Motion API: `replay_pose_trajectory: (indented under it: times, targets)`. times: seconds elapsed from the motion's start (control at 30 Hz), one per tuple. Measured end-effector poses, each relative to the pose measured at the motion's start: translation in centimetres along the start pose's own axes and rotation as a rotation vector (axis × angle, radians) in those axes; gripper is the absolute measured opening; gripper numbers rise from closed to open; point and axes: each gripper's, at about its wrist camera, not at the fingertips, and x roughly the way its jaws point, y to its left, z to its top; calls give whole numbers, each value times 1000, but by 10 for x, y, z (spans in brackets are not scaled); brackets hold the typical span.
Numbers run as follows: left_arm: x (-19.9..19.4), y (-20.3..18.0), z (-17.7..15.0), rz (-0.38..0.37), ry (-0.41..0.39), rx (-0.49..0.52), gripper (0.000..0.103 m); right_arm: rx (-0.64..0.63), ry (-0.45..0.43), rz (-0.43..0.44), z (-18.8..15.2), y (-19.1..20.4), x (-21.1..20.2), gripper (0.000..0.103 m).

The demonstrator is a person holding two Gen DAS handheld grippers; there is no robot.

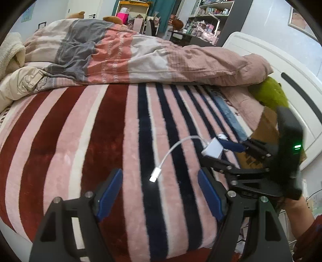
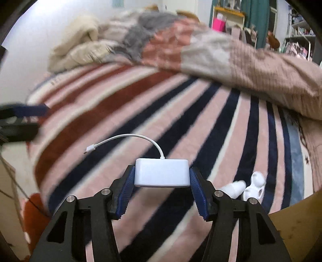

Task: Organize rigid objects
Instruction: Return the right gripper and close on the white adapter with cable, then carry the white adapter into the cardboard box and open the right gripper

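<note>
My right gripper (image 2: 162,177) is shut on a white USB adapter hub (image 2: 162,173) and holds it above the striped blanket (image 2: 140,104); its short white cable (image 2: 128,139) curves left to a plug. In the left wrist view the same hub (image 1: 213,150) sits between the right gripper's blue pads (image 1: 231,145), with the cable's silver plug (image 1: 155,175) hanging near the blanket. My left gripper (image 1: 161,191) is open and empty over the blanket (image 1: 90,141). Small white earbud-like objects (image 2: 253,185) lie on the blanket at the right.
A rumpled patchwork duvet (image 1: 120,52) lies across the far half of the bed. A cardboard box (image 1: 263,129) and a green plush (image 1: 271,92) sit at the right by the white headboard (image 1: 281,66). Cluttered shelves (image 1: 211,12) stand behind.
</note>
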Motion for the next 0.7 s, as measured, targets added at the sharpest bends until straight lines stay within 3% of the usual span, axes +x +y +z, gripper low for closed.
replay_pose_trajectory:
  times: [0.1,0.33,0.5,0.7]
  targets:
    - [-11,-9,2,-30,-24,12,71,-16,-67,7,10,6,-36,51]
    - [-39,-45,9,-72,-93,79,16,3,-157,30,12,7,-97,51]
    - [-52,-80,20,-119,-138,134,10,22,-203,-17,3,-11,-130,51]
    - [-35,-142,43,-169,-119,236,9,88,-234,-85,-15,-55,-166,51]
